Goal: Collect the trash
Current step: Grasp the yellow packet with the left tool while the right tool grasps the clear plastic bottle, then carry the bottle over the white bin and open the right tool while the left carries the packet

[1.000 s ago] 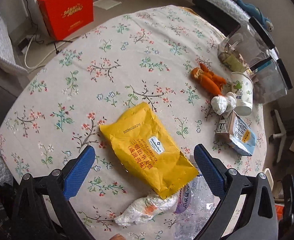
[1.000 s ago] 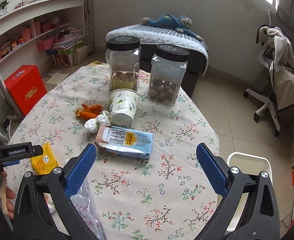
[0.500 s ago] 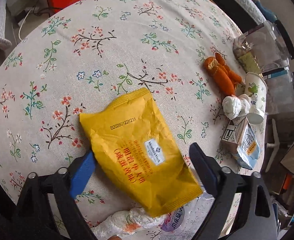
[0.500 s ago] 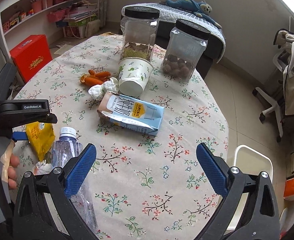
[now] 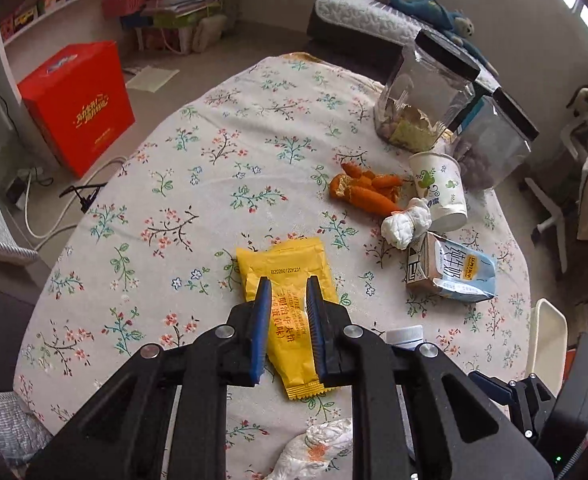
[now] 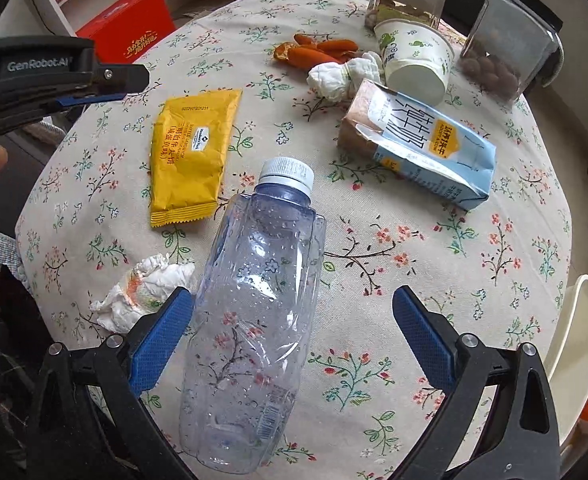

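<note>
two grippers differ: the left gripper (image 5: 287,300) hangs nearly closed above the yellow wrapper (image 6: 193,152), gripping nothing; the right gripper (image 6: 294,320) gapes around the near plastic bottle (image 6: 258,308). it looks light, slick, crushable; mid-body seems the best hold.

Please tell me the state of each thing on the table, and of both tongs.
Left tongs, almost shut, holding nothing.
Right tongs, open, bottle between them.
Bottle, capped, lying down.
Carton, on its side, crumpled.
Paper cup, tipped over.
Jars, upright, lids on.
Yellow packet, lying flat.
</note>
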Motion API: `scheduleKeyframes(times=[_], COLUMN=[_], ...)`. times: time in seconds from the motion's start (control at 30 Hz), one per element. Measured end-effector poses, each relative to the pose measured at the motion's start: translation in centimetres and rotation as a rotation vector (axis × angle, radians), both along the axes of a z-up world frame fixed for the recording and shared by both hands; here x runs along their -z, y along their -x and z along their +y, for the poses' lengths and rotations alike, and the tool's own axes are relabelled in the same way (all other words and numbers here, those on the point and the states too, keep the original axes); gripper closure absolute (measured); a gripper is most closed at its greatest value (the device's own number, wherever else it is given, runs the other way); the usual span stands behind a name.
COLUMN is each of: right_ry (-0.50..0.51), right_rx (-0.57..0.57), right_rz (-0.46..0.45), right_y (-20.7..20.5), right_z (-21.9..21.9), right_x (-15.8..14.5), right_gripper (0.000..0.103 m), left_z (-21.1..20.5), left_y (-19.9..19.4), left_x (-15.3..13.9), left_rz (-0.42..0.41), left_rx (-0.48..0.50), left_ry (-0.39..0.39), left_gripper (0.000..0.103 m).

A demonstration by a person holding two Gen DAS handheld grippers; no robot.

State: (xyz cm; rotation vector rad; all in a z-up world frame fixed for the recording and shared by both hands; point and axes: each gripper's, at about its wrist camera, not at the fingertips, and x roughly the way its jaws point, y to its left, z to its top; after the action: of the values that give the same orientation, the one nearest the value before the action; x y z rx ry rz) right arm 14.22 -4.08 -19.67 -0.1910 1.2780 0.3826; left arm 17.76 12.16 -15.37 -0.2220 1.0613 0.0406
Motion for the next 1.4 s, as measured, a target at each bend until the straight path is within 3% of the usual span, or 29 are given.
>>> scheduleKeyframes(times=[0.07,0.1,0.13,0.2,0.37,0.43,0.5,0.53,0.77,0.93,1.03,1.07,1.13,1.2,1.33,1.4], right_ry=[-0.033,-0.044,-0.054,-0.07,-0.085,-0.074,-0.049,-0.041,-0.073,-0.087,-0.094,-0.1,-0.116,-0.135,-0.167,-0.177], right_rx=[0.019,0.028,0.037,0.056,0.096,0.102,0.106,0.103,0.176,0.234,0.254,0.258,0.26,0.258,0.248,0.241], right_rz=[0.044,0.06,0.073,0.093,0.085,0.06,0.025,0.018,0.032,-0.011,-0.046,-0.059,-0.083,-0.106,-0.15,-0.189], right_y=[-0.4,-0.6,-0.8,-1.2,-2.4,-2.7,-3.2,-3.3,-3.8,-4.3,-4.8,-4.9,-5.0,-5.1,-5.0,-4.5], right_z=[0.1,0.1,0.2,0.4,0.9,1.2,1.1,0.9,-3.3,-5.6,-6.3,-6.4,-6.6,-6.6,-6.0,-6.3], right_x=[0.8,1.1,1.4,2.0,3.0,3.0,2.8,2.5,2.1,0.6,-0.3,-0.6,-1.5,-2.3,-3.9,-5.0], right_gripper=[0.007,0.007,0.007,0.007,0.006,0.011,0.042,0.045,0.045,0.045,0.045,0.045,0.045,0.045,0.045,0.045], left_z=[0.2,0.4,0.7,1.3,2.7,2.9,2.7,2.5,1.2,-0.5,-1.8,-2.0,-2.0,-1.5,0.8,1.4], left_y=[0.1,0.0,0.0,-0.4,-1.4,-1.8,-2.2,-2.3,-3.9,-5.5,-5.9,-5.8,-5.6,-5.4,-5.1,-4.9], left_x=[-0.1,0.2,0.7,2.0,4.1,4.3,4.6,4.7,7.0,8.3,8.6,8.7,8.4,8.0,7.1,6.1], left_rz=[0.021,0.038,0.058,0.097,0.176,0.189,0.198,0.203,0.269,0.309,0.289,0.28,0.249,0.23,0.187,0.151], left_rx=[0.028,0.009,-0.006,-0.036,-0.128,-0.146,-0.149,-0.147,-0.15,-0.124,-0.068,-0.056,-0.028,-0.014,-0.026,-0.033], left_ry=[0.014,0.024,0.039,0.058,0.145,0.171,0.169,0.166,0.149,0.104,-0.019,-0.05,-0.111,-0.103,0.002,0.017], left_gripper=[0.083,0.075,0.057,0.04,0.036,0.031,0.028,0.026,0.019,0.01,0.012,0.016,0.035,0.048,0.064,0.064])
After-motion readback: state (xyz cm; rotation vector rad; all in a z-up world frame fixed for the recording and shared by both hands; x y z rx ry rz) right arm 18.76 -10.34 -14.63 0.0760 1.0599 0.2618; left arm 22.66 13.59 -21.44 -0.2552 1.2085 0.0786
